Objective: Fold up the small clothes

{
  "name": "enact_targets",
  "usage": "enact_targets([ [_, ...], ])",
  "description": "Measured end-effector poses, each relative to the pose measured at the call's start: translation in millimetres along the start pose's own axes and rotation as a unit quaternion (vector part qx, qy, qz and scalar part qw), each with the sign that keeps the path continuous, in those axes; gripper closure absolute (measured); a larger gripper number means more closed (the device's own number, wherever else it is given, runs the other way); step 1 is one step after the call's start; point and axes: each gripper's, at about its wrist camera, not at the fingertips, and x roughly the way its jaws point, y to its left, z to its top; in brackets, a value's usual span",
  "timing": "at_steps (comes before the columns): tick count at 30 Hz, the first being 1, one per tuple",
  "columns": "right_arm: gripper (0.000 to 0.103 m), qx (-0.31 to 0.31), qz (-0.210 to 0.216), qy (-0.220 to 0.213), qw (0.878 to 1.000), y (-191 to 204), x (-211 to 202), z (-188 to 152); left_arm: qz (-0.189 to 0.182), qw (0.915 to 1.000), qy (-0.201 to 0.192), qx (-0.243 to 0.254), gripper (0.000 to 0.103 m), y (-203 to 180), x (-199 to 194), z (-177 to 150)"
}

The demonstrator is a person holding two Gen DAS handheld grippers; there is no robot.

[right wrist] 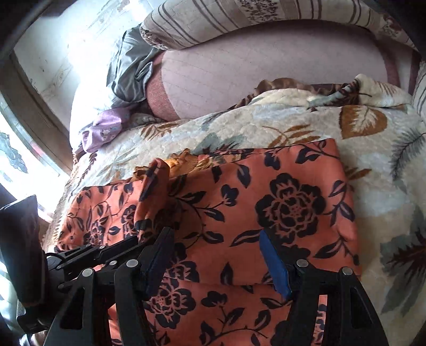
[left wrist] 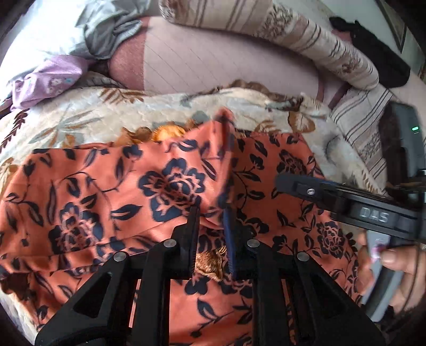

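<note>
An orange cloth [right wrist: 266, 191] with dark flowers lies folded on the leaf-patterned blanket [right wrist: 372, 165] covering the bed, near its front edge. The left claw [left wrist: 211, 226] hangs over the cloth, its jaws narrow with a raised fold between them; whether they pinch it I cannot tell. The right claw [right wrist: 215, 255] stands wide above the cloth, holding nothing.

Garment on blanket, bed

Garment [right wrist: 239, 202] lies on blanket [right wrist: 372, 165]; pillow [right wrist: 239, 74] behind it, crumpled clothes [right wrist: 130, 77] far left w/ bolster [right wrist: 213, 24] at back.

"DAS" (embossed) on right gripper [left wrist: 290, 183]
</note>
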Motion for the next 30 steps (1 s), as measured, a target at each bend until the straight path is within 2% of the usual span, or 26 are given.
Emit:
enact_targets([
  [2,0.039,0.005,0.028,0.006,1.000,11,11,0,0.022,0.9992,-0.030,-0.017,0.063,25,-27,-4],
  [3,0.039,0.008,0.043,0.011,0.999,17,17,1,0.048,0.9980,-0.038,-0.017,0.059,37,-37,-7],
  [6,0.039,0.016,0.080,0.022,0.996,36,34,4,0.132,0.9903,-0.044,-0.004,0.059,73,-54,-10],
  [7,0.039,0.012,0.072,0.029,0.997,43,41,5,0.160,0.9858,-0.047,-0.017,0.059,90,-60,-12],
  [9,0.039,-0.001,-0.007,0.042,0.999,52,55,6,0.214,0.9728,-0.065,-0.059,0.059,125,-74,-14],
  [10,0.039,0.000,-0.037,0.045,0.998,53,59,6,0.224,0.9685,-0.069,-0.084,0.059,143,-78,-19],
  [12,0.039,0.026,-0.032,0.047,0.998,47,66,5,0.212,0.9665,-0.054,-0.135,0.059,174,-77,-25],
  [13,0.044,0.042,-0.022,0.055,0.997,43,72,3,0.202,0.9665,-0.041,-0.153,0.059,182,-71,-26],
  [14,0.066,0.050,-0.015,0.063,0.997,41,78,2,0.190,0.9675,-0.031,-0.164,0.059,187,-66,-29],
  [16,0.091,0.032,-0.013,0.067,0.997,43,83,0,0.175,0.9703,-0.027,-0.165,0.059,183,-61,-31],
  [18,0.094,0.019,0.013,0.060,0.998,48,75,3,0.178,0.9734,-0.039,-0.139,0.059,169,-62,-28],
  [21,0.095,-0.019,-0.004,0.004,1.000,51,35,18,0.167,0.9775,-0.048,-0.119,0.059,155,-61,-18],
  [23,0.095,-0.037,-0.046,-0.038,0.998,43,2,31,0.157,0.9788,-0.055,-0.119,0.059,148,-61,-15],
  [25,0.095,-0.043,-0.087,-0.059,0.994,28,-20,42,0.156,0.9802,-0.045,-0.113,0.059,142,-51,-13],
  [28,0.095,-0.016,-0.135,-0.045,0.990,-12,-28,46,0.183,0.9785,0.017,-0.094,0.059,138,-13,-24],
  [30,0.095,0.001,-0.151,-0.013,0.988,-41,-17,34,0.197,0.9752,0.027,-0.098,0.058,142,2,-35],
])
